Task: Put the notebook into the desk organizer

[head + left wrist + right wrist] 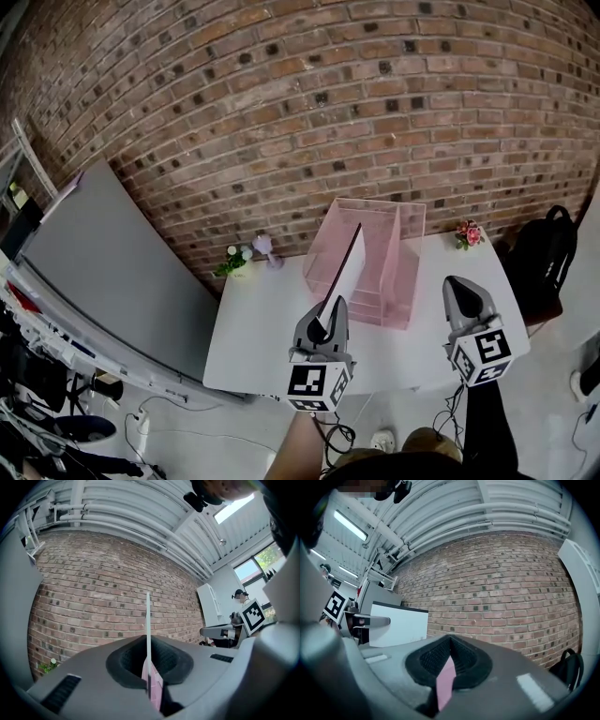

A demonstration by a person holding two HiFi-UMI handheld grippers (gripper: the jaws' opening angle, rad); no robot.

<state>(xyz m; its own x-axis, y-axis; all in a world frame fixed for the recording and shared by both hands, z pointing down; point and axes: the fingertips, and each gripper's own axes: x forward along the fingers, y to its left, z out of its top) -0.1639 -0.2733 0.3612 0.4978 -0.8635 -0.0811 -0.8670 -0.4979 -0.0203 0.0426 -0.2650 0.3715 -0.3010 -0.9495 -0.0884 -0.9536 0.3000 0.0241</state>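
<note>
Most of the head view is brick wall [281, 94], with the white table [248, 347] set against it at lower centre. On the table's far half, centre right of the frame, stands the pink mesh desk organizer [380, 248], its top open, likely so flat things can drop in on edge. The notebook [345, 267] is not yet inside. It is held on edge by its lower end and slants up across the organizer's near side, a pose that seems meant for slotting it in. It looks thin and stiff, white-faced with a dark edge. The left gripper [327, 309] is clenched on it. The right gripper [458, 284], at lower right, is closed on nothing, apparently just standing by.
</note>
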